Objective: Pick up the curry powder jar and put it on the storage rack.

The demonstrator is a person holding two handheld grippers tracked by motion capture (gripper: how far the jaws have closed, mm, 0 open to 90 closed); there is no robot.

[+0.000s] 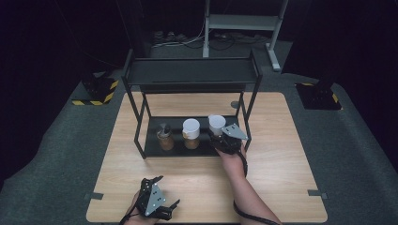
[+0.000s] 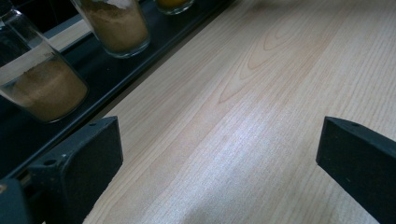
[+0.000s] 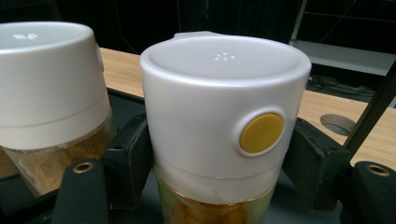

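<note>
While the left gripper (image 1: 162, 208) idles wide open over the counter (image 1: 281, 154), the right gripper (image 1: 220, 140) has its jaws around the white-capped spice jar (image 3: 224, 121) on the rack's lower shelf (image 1: 152, 145); I'd lift straight, clear of the neighbouring jar (image 1: 191, 133).

Left spice jar (image 2: 42, 88) cut by left gripper view's top-left edge, lid out of frame; middle jar (image 2: 119, 25) and far jar (image 2: 173, 4) cropped at top edge
Right jar (image 3: 224, 126) base cut by right gripper view's bottom edge; jaws' contact with its sides partly hidden behind cap
High view: right gripper (image 1: 224, 140) covers right jar's body; lidless jar's (image 1: 164, 137) top too small to tell
</note>
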